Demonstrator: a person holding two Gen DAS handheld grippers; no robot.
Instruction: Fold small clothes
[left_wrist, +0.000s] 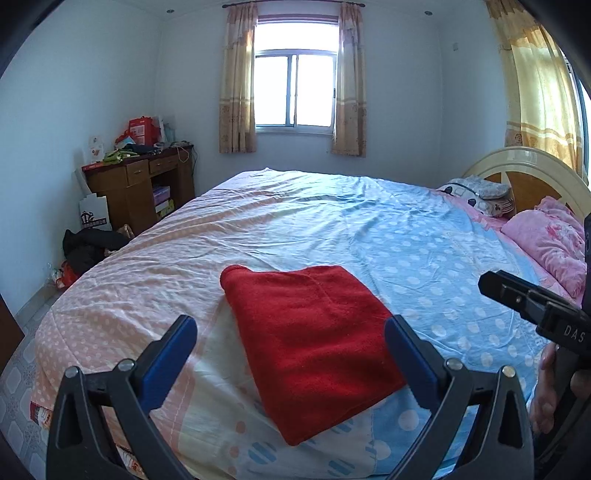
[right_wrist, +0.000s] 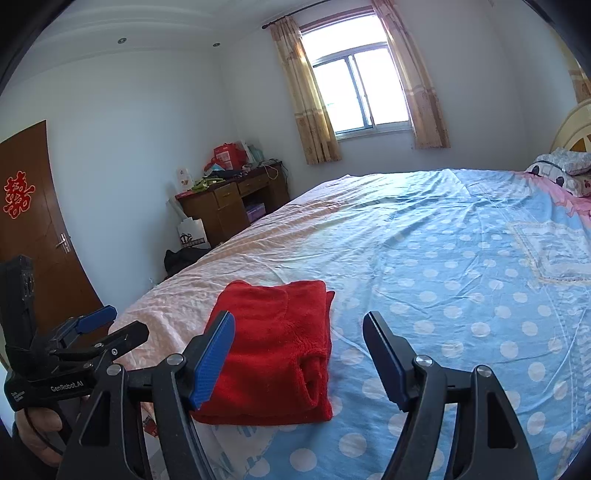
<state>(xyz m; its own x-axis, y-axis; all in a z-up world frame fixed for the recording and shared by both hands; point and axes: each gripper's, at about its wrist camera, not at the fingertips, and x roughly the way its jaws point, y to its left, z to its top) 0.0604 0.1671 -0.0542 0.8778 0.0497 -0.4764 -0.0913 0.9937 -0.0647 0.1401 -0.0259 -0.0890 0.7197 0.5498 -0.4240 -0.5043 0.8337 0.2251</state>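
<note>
So the red garment (left_wrist: 314, 347) is sitting folded into a compact rectangle on the bed (left_wrist: 369, 229), close to the near edge, right about where the peach half of the cover meets the blue polka-dot half. Looks pretty much done to me, layers stacked, one doubled-over edge showing on its right side in the right wrist view.

Both claws are lifted clear of it. Left claw (left_wrist: 291, 347) has its jaws spread wide with nothing between the pads; the garment just shows through the gap, lying below and ahead. Right claw (right_wrist: 299, 354) is the same deal: jaws apart, empty, the garment ahead and a bit to its left, with the left pad overlapping it in view but not pressing on anything as far as I can tell.

Key bit: the garment's long axis runs away from the person, from the near edge toward the window (left_wrist: 295, 88), skewed slightly. It lies roughly between the two claws, so neither one is clearly nearer; I'd call it about even, maybe a touch closer to the left.

Room-wise there's loads of open bed beyond it and to the right, pillows (left_wrist: 546, 240) well away by the headboard. The only tight side is the near edge, so I'd guess any shove or regrip should go inward rather than toward the person.
</note>
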